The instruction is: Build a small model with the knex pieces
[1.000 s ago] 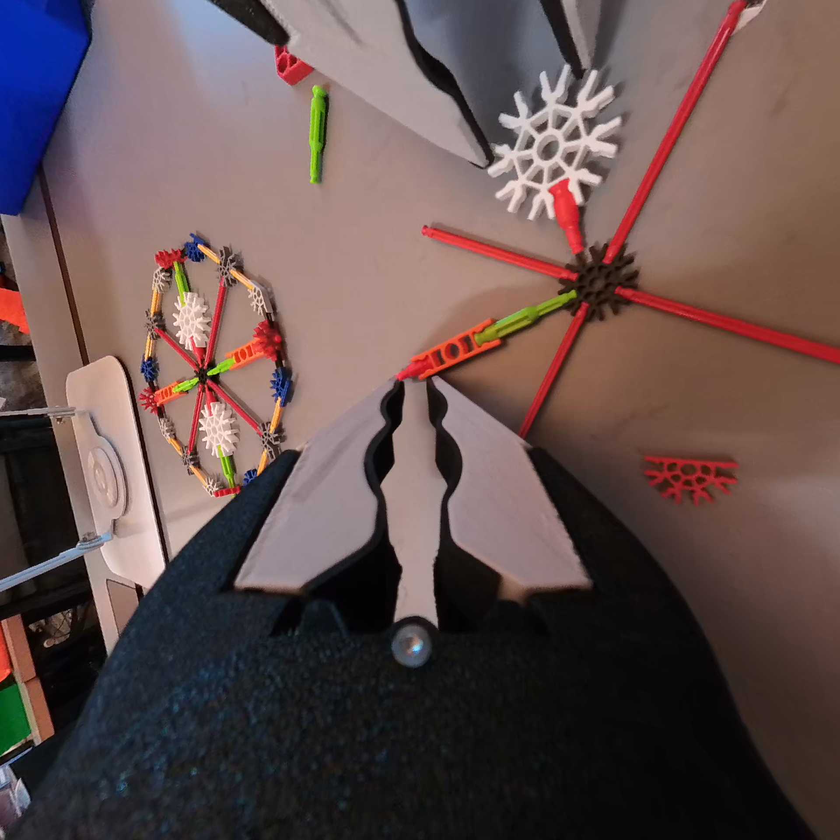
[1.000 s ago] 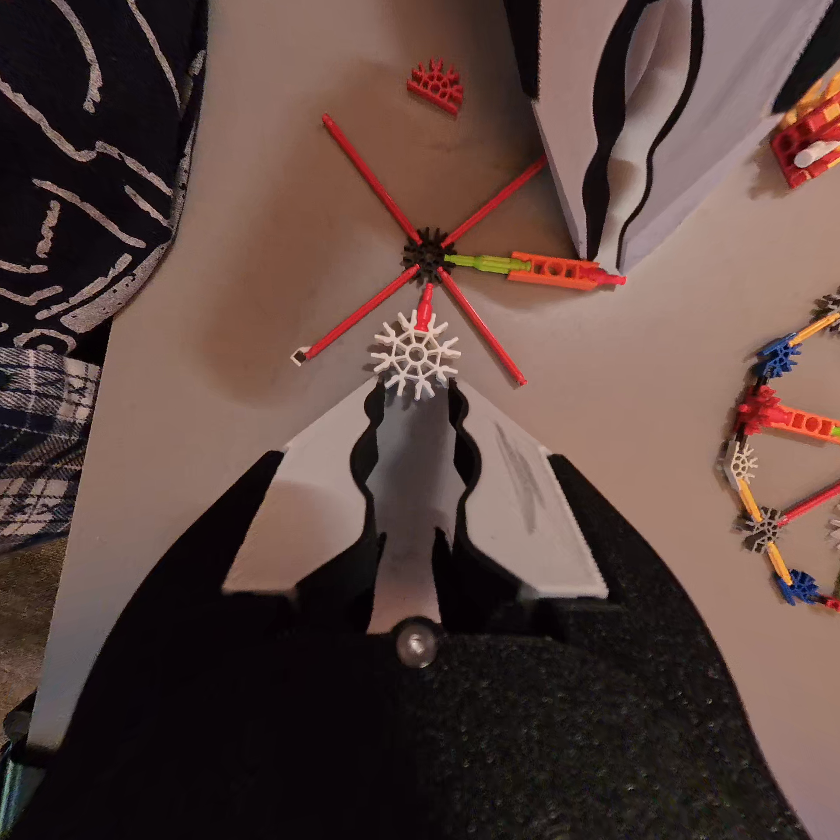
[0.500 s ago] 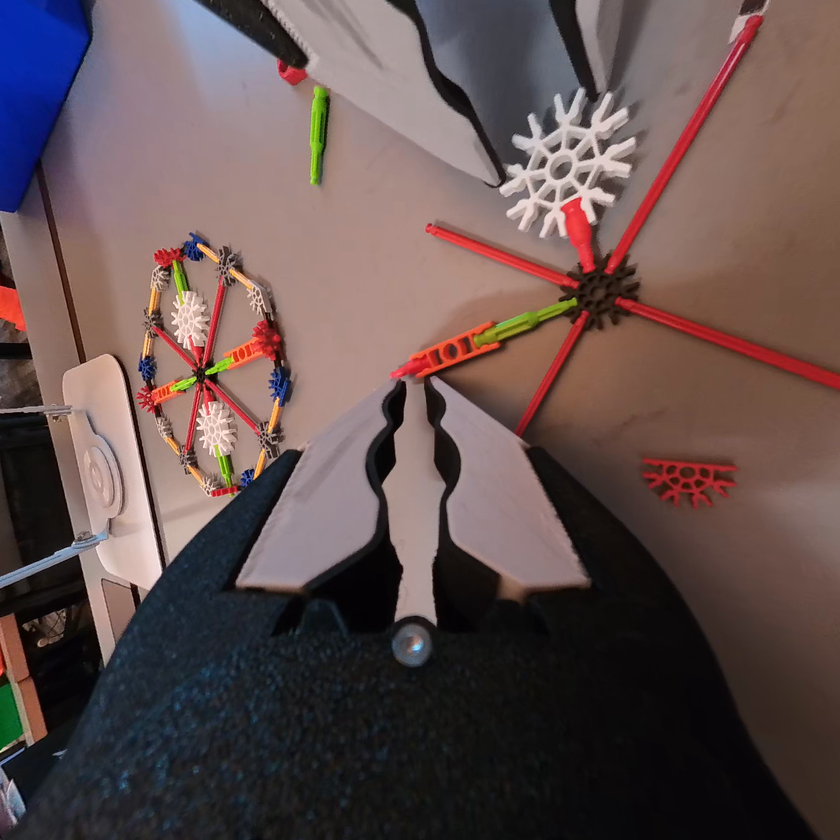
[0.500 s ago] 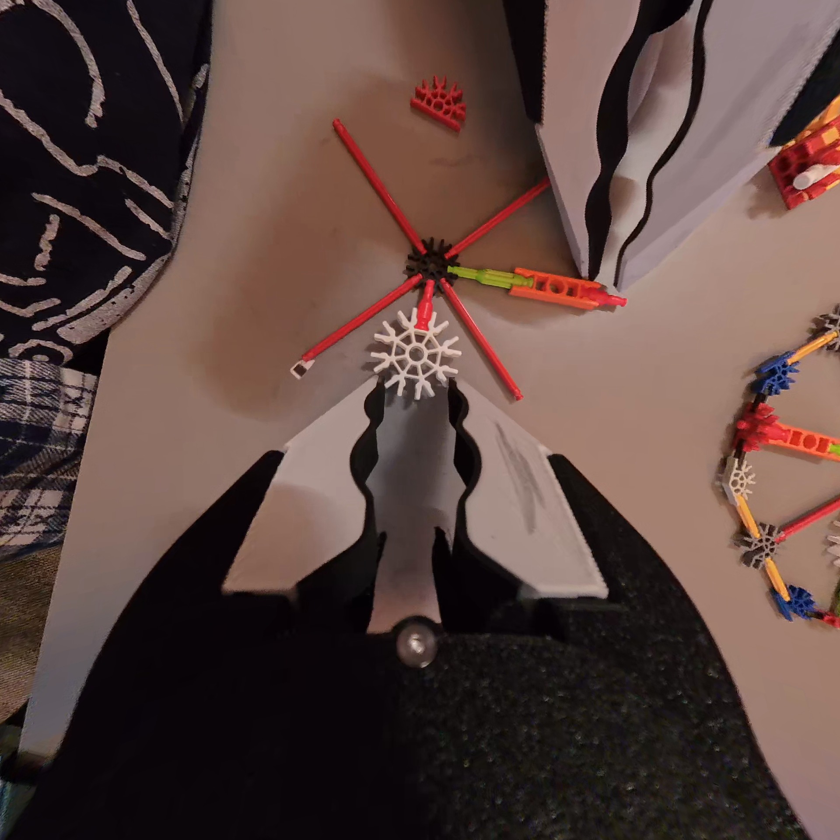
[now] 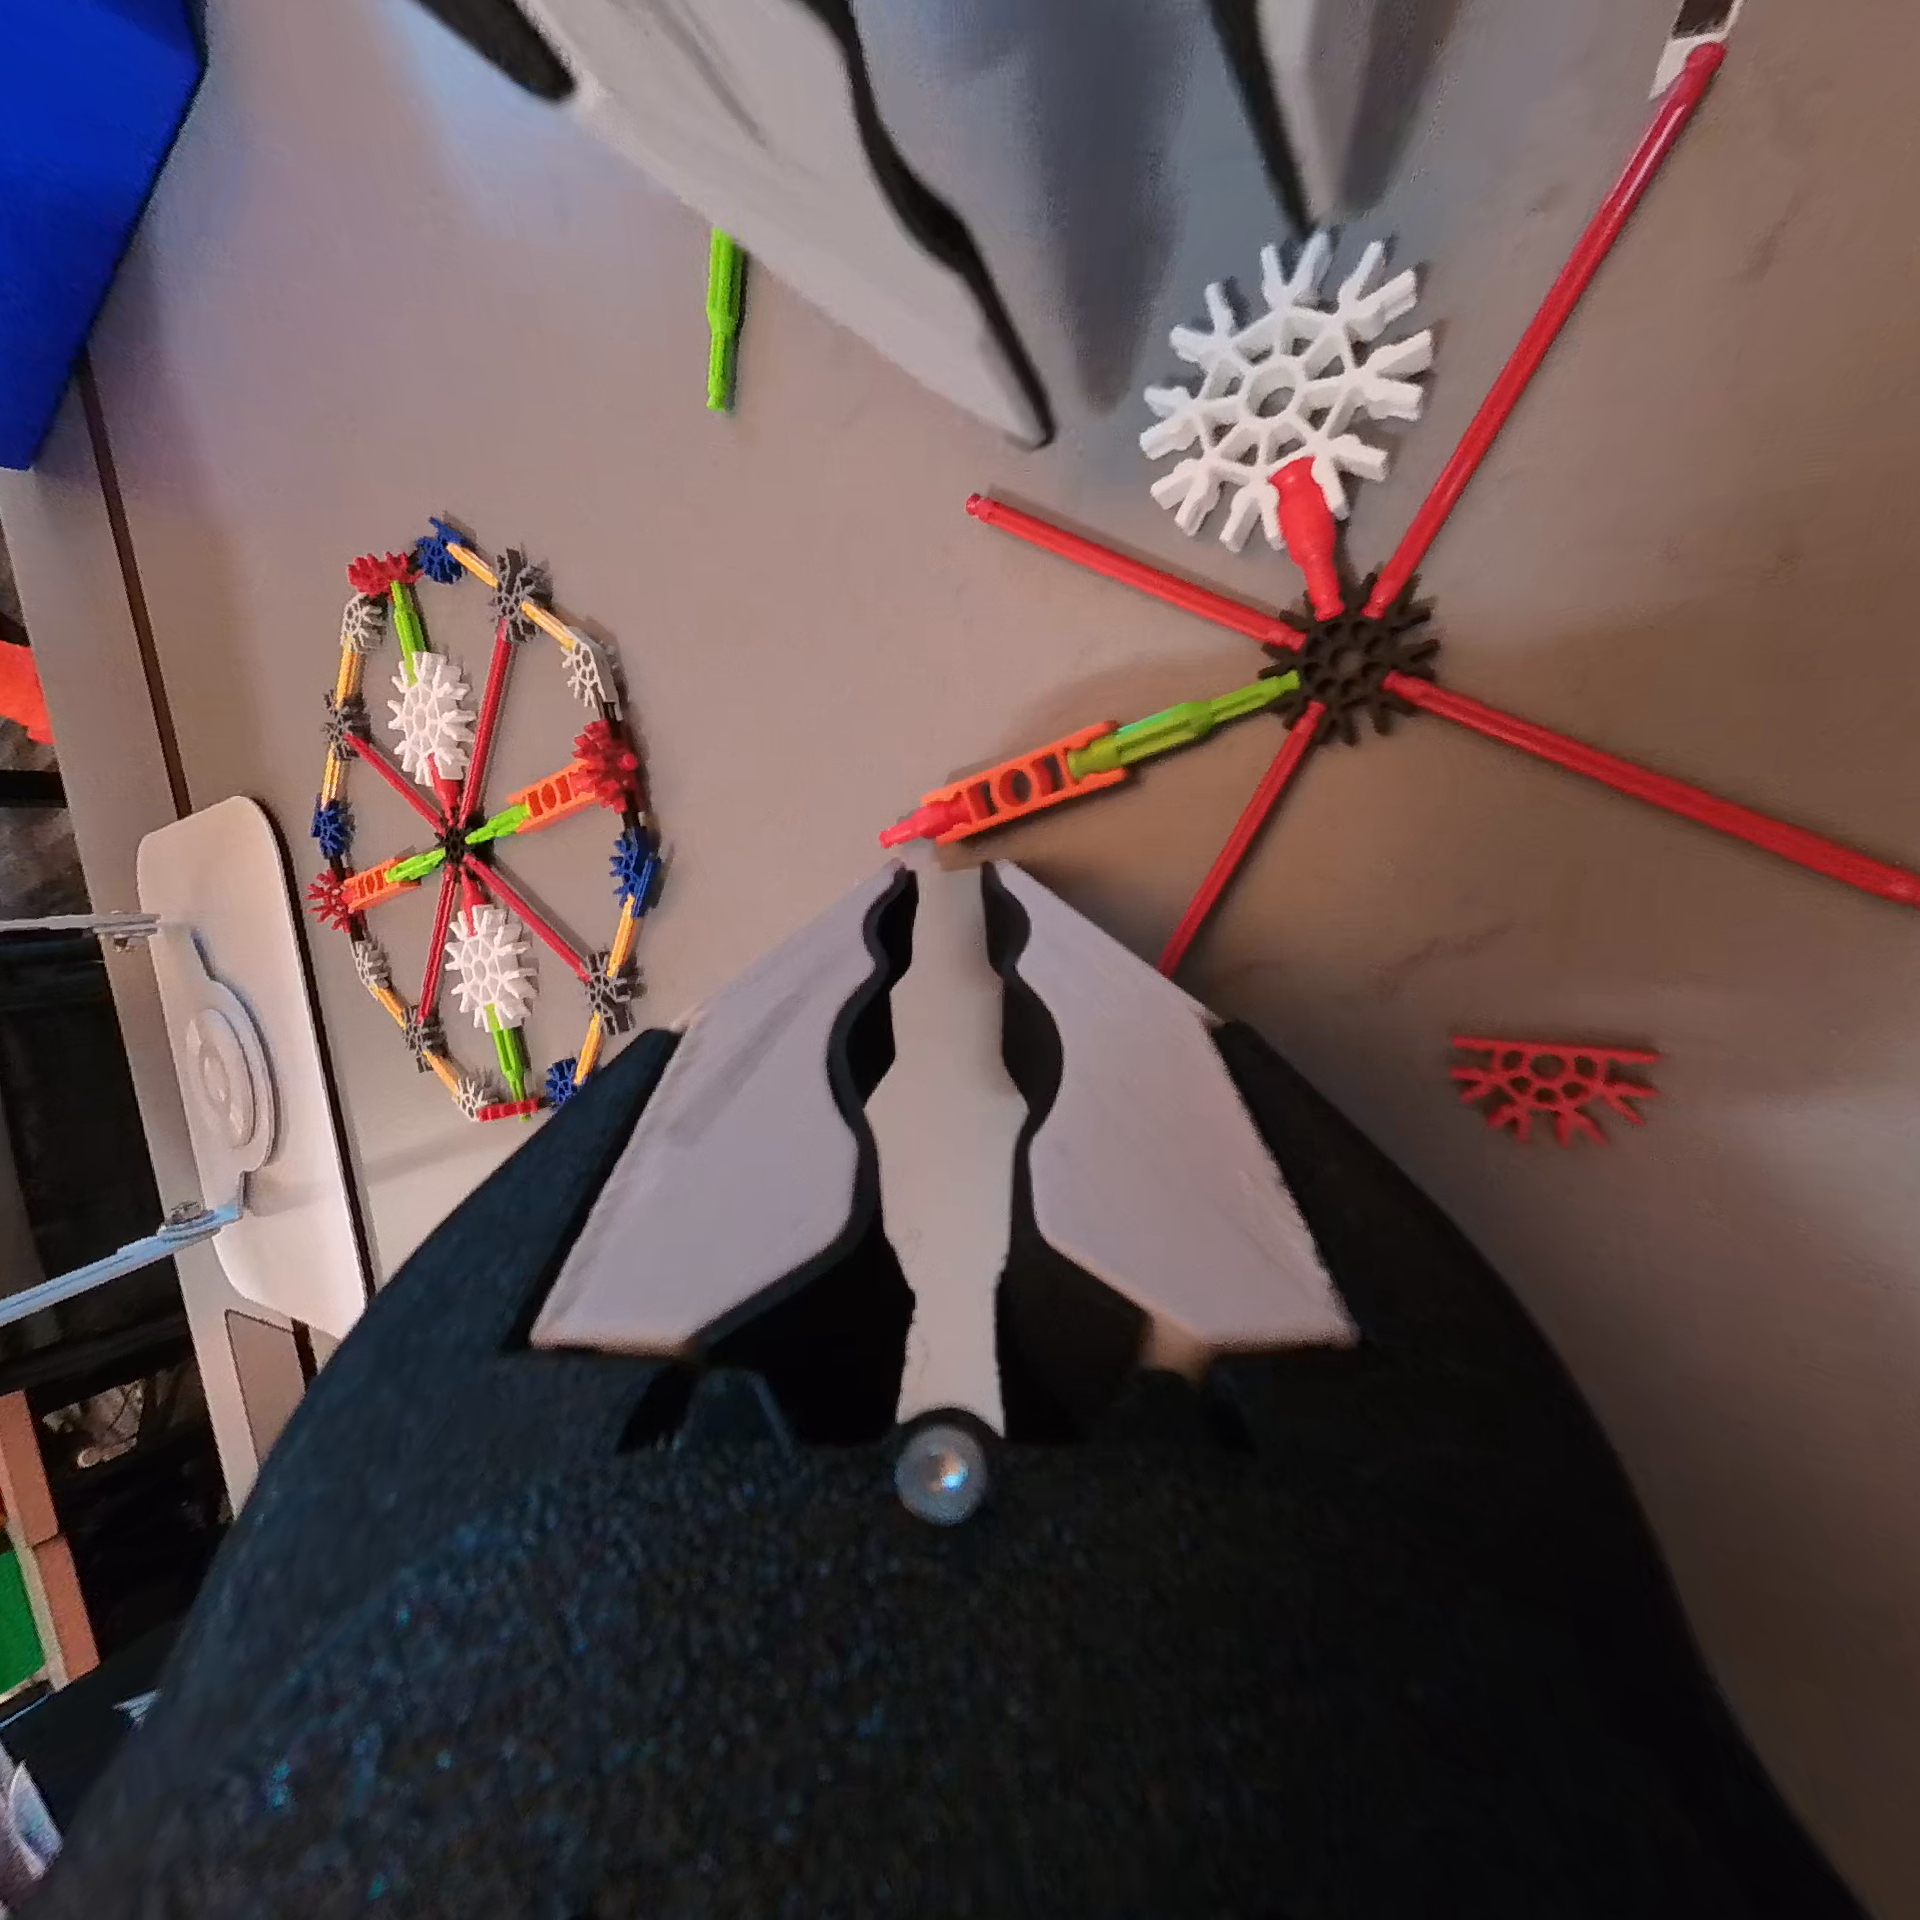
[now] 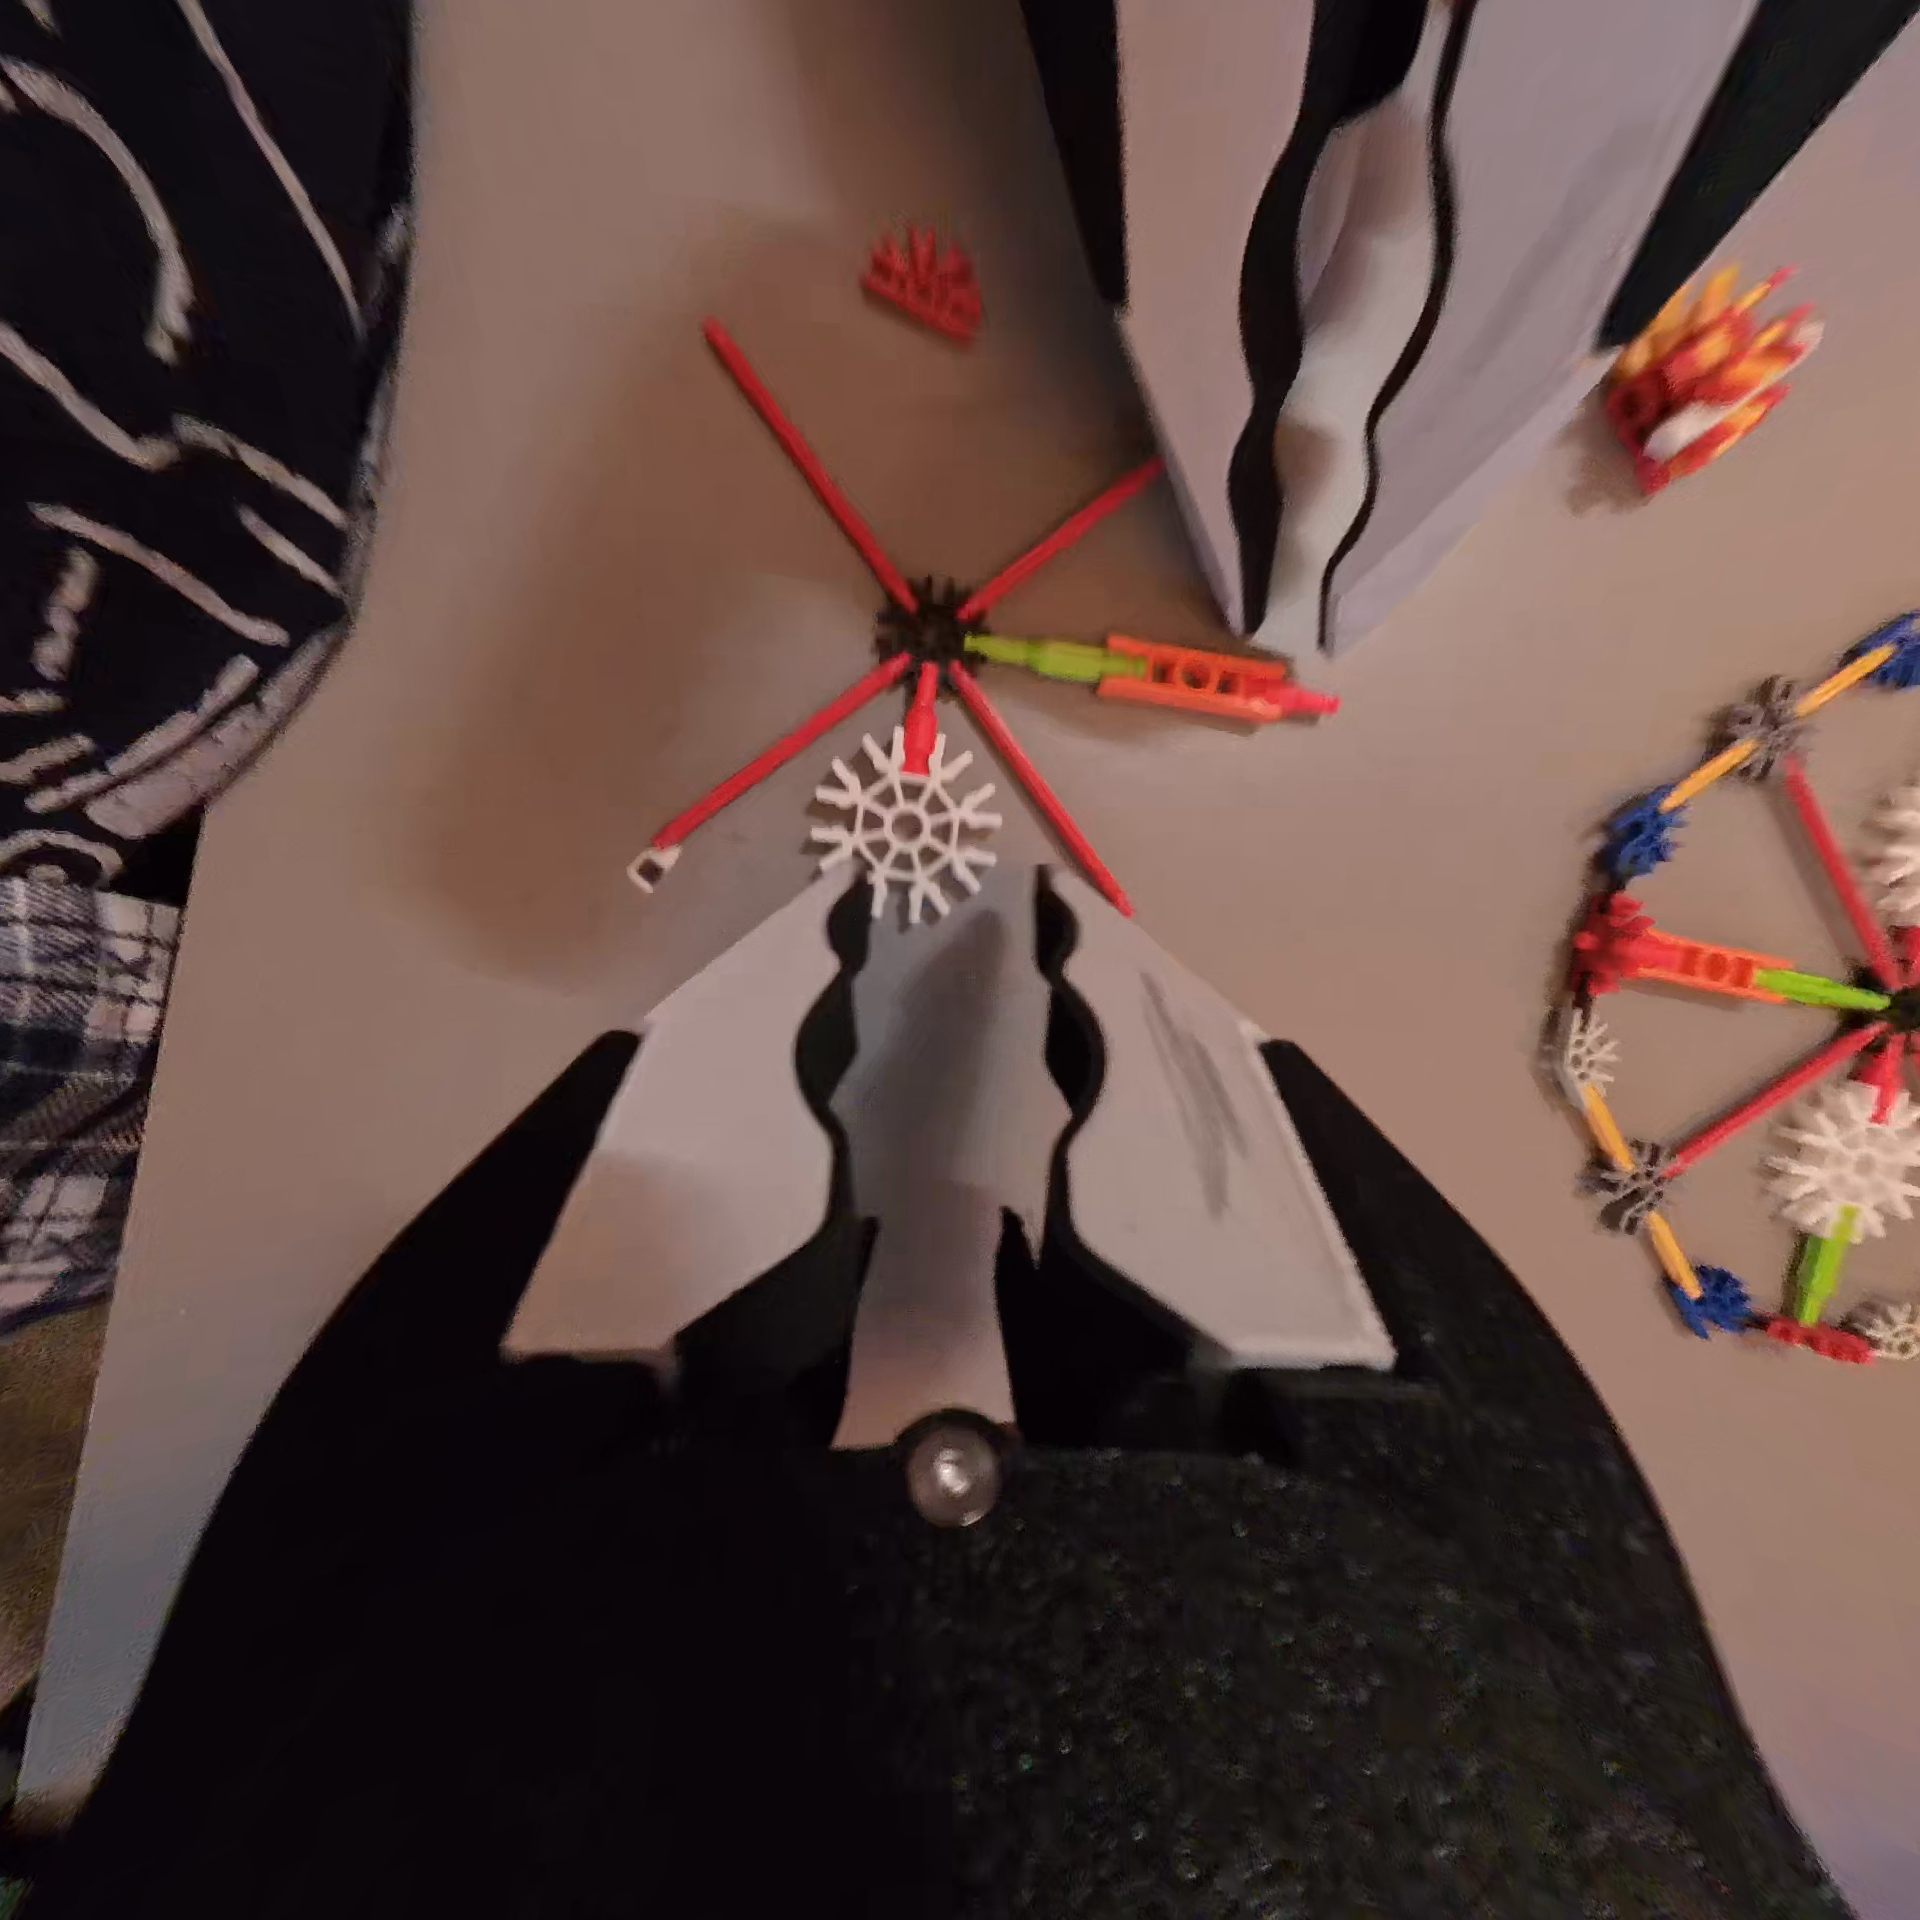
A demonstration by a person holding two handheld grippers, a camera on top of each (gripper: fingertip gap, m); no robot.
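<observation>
Left gripper (image 5: 940, 868): jaws nearly closed with a narrow gap, holding nothing. Directly ahead of its tips lies the orange connector (image 5: 1023, 792), joined by a green rod (image 5: 1184, 719) to the black hub (image 5: 1351, 665).

Right gripper (image 6: 940, 883): jaws parted, holding nothing. The white snowflake connector (image 6: 906, 826) lies at its left tip, apparently touching, seated on a short red rod (image 6: 918, 727) from the hub. The spoked assembly lies flat on the bench (image 5: 831, 582), between both grippers. A finished wheel (image 5: 478, 826) lies left of the left gripper.
</observation>
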